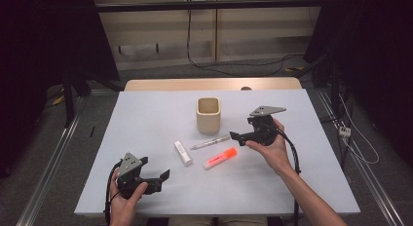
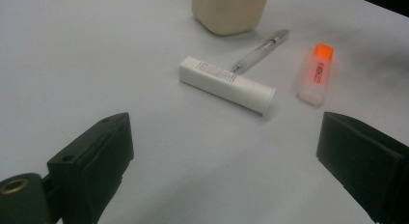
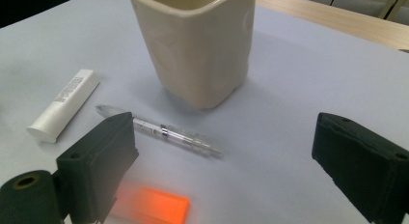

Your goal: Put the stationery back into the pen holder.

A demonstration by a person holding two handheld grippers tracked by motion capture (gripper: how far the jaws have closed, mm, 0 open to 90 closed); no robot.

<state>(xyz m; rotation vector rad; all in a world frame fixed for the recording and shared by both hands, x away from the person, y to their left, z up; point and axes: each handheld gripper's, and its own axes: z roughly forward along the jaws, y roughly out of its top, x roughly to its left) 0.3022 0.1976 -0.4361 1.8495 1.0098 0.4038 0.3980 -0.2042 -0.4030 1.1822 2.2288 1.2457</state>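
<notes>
Hovering above the white table [image 1: 146, 187], the right gripper [image 1: 236, 136] is sitting just right of the clear pen [image 1: 210, 142] and the orange highlighter [image 1: 219, 158], its jaws spread wide with nothing between them. In the right gripper view the pen [image 3: 178, 136] is lying flat in front of the cream cup [image 3: 195, 45], and the orange end of the highlighter [image 3: 156, 209] is showing beside the left jaw. From the high view the pen's long axis is running left to right with a slight rise toward the right, its tip end nearest the cup [image 1: 208, 115]. The highlighter is lying below it, tilted the same way, orange cap pointing up and right toward the right gripper. A white tube [image 1: 183, 153] is resting left of both, angled from upper left to lower right. The left gripper [image 1: 164, 176] is hanging near the table's front edge, well apart from the items, jaws also spread and empty.
</notes>
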